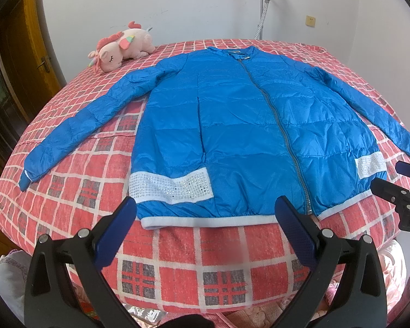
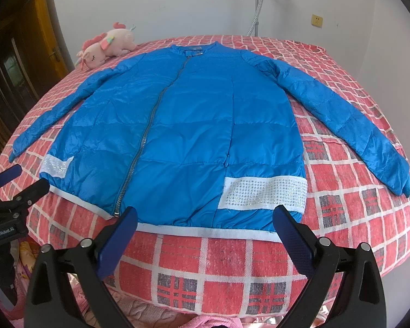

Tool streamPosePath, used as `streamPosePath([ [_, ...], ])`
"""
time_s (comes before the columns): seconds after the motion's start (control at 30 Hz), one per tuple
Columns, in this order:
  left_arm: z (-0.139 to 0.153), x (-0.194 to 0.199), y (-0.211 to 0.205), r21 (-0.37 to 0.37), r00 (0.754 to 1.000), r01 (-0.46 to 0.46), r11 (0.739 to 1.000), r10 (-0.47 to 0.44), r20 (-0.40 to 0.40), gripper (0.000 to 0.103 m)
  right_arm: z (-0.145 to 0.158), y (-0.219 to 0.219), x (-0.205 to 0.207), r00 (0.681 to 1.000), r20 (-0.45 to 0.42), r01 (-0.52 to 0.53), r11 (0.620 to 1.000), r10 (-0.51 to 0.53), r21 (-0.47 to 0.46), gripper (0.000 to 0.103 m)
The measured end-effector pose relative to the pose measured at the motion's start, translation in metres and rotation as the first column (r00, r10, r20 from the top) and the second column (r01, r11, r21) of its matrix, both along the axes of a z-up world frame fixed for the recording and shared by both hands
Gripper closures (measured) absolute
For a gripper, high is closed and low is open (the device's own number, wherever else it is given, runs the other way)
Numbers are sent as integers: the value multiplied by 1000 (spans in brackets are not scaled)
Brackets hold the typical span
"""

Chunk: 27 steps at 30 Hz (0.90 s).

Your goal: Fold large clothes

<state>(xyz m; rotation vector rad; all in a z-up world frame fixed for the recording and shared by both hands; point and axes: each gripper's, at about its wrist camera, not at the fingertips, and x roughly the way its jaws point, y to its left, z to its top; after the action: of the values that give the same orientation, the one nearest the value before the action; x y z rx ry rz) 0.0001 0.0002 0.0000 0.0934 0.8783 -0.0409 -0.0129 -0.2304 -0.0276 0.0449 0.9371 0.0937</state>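
jacket (image 1: 232,125): flat on the bed (image 1: 177,254), zipped, sleeves out
progress: no fold made, everything's left
left gripper (image 1: 206,218): wide open, empty
right gripper (image 2: 205,224): same

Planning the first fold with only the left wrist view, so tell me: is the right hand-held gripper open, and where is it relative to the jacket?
Observer: The right hand-held gripper is open and holds nothing. Its fingers point at the blue jacket's white hem.
Operator: Any pocket on that half of the front?
Observer: Yes, a vertical pocket slit runs down toward the white studded panel.
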Motion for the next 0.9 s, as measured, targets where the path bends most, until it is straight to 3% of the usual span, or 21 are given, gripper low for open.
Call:
streamPosePath([
  [0.9,0,2,8,2,1000,1,1000,-1,2,3,3,1,1,1000,5,-2,1000,2,-1,4],
])
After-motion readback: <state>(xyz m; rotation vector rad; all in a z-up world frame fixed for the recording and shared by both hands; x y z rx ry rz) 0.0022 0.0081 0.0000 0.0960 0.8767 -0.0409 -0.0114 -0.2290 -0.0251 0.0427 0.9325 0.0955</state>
